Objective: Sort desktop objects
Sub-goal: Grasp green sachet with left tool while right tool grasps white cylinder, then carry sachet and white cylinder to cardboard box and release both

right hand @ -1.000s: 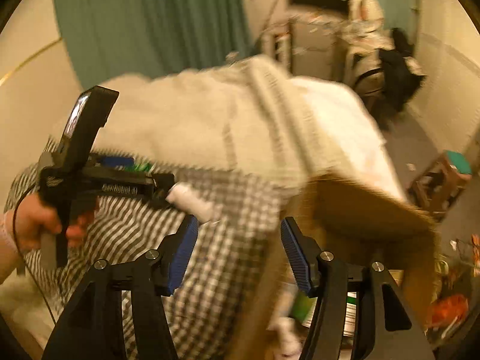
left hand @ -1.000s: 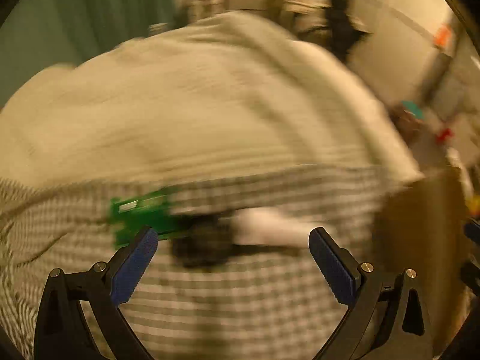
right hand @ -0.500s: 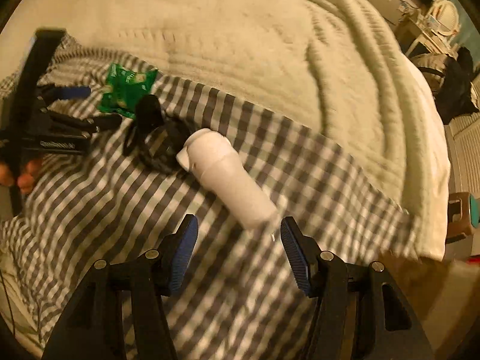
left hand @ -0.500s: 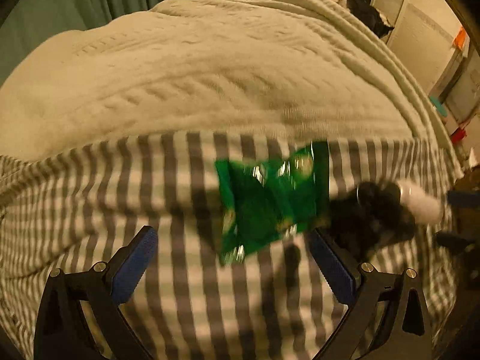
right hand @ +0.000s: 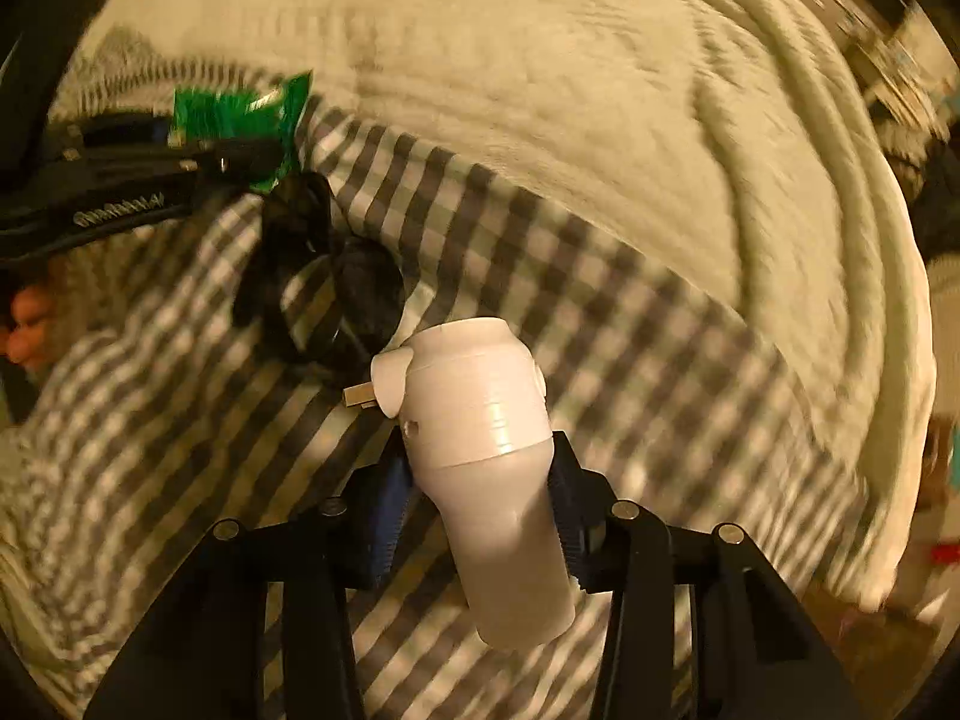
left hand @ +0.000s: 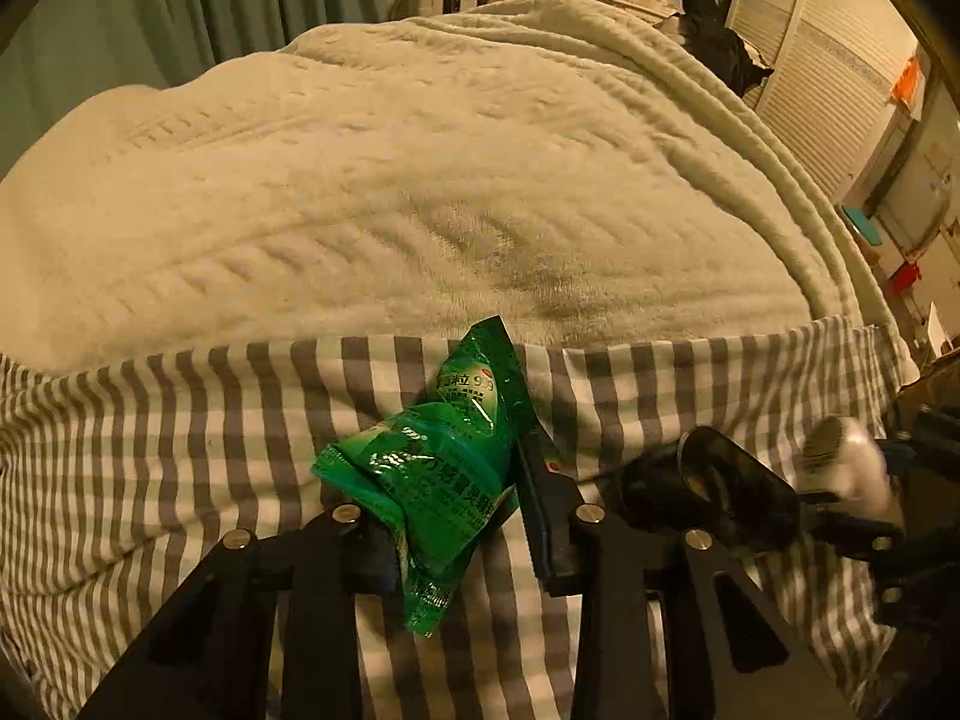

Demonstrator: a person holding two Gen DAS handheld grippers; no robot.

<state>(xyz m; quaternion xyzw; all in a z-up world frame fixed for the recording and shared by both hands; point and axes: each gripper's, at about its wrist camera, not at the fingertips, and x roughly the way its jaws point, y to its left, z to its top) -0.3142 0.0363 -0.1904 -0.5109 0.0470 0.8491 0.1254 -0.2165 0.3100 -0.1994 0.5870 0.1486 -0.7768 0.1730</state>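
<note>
One green sachet (left hand: 444,474), at lower centre of the left wrist view, is clenched in the left gripper (left hand: 456,510), apparently for carrying off to be sorted. One white bottle (right hand: 486,474), at lower centre of the right wrist view, is likewise pinched at its waist by the right gripper (right hand: 480,510). One pair of dark sunglasses (right hand: 318,276) lies ungrasped on the checked bedsheet (right hand: 600,312), between both, below the cream blanket (left hand: 420,180).

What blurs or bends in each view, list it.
Left wrist: warm dim light, sharp green sachet in the left gripper, fisheye bulging the cream blanket, white bottle smeared at the right edge. Right wrist: the bottle in the right gripper is sharp, while the checked sheet and sunglasses are motion-blurred.
</note>
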